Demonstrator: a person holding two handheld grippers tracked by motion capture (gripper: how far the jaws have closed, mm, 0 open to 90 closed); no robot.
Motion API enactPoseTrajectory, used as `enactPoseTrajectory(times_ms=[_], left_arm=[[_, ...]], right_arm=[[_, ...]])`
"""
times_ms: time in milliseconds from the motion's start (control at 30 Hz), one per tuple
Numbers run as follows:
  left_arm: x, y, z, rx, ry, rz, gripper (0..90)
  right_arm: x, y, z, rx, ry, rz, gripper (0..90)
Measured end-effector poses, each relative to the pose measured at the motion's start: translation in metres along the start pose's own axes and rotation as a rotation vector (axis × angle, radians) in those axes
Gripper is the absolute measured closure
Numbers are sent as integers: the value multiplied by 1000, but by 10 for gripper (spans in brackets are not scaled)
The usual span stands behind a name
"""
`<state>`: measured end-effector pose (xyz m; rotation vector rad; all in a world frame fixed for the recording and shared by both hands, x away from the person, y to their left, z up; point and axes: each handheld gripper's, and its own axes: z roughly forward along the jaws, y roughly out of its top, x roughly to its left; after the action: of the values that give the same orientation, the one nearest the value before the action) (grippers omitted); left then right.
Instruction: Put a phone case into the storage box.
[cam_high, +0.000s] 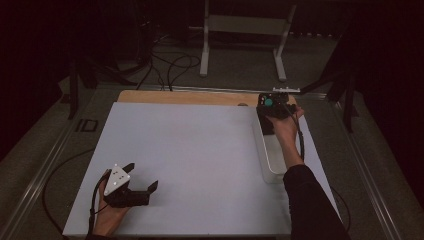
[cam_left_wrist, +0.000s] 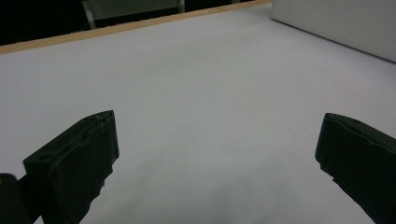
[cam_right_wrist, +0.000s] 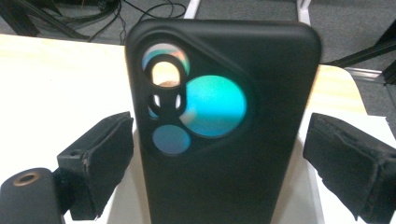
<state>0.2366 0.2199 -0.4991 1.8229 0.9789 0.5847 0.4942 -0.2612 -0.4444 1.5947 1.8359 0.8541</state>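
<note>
Dim room, lit tabletop

The high view was dark and grainy beyond the pale table (cam_high: 200, 150). The gripper views were brighter but soft, and the phone case (cam_right_wrist: 224, 140) showed teal iridescent glare.

No readable text or labels; dim views may hide some.

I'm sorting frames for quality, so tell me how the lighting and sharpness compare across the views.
High view: dim, dark surroundings, slightly soft. Left gripper view: evenly lit white table sheet, black padded jaws a little blurred. Right gripper view: brightest; the black phone case sits close, with coloured sheen in its camera cutout.
</note>
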Motion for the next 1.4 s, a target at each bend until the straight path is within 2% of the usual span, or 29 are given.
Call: enactPoseTrajectory(times_ms=[333, 600, 633, 700, 733, 800, 1033, 1400], left_arm=[[0, 0, 0, 0, 2, -1, 2], [0, 0, 0, 4, 1, -1, 2], [1, 0, 0, 5, -3, -5, 2], [1, 0, 0, 7, -7, -7, 2], [1, 0, 0, 9, -8, -6, 2], [1, 0, 0, 12, -13, -4, 2], [1, 2, -1, 5, -22, -9, 2], [2, 5, -4, -6, -25, -15, 2]], right_arm=[[-2, -2, -10, -43, 25, 12, 85], [2, -5, -21, -71, 46, -17, 85], [5, -6, -27, -91, 70, -26, 86], [6, -7, -30, -95, 82, -26, 86], [7, -8, -34, -105, 109, -17, 86], [8, -10, -39, -115, 132, -9, 86], [15, -19, -60, -145, 176, -45, 86], [26, -33, -97, -198, 247, -69, 86]])
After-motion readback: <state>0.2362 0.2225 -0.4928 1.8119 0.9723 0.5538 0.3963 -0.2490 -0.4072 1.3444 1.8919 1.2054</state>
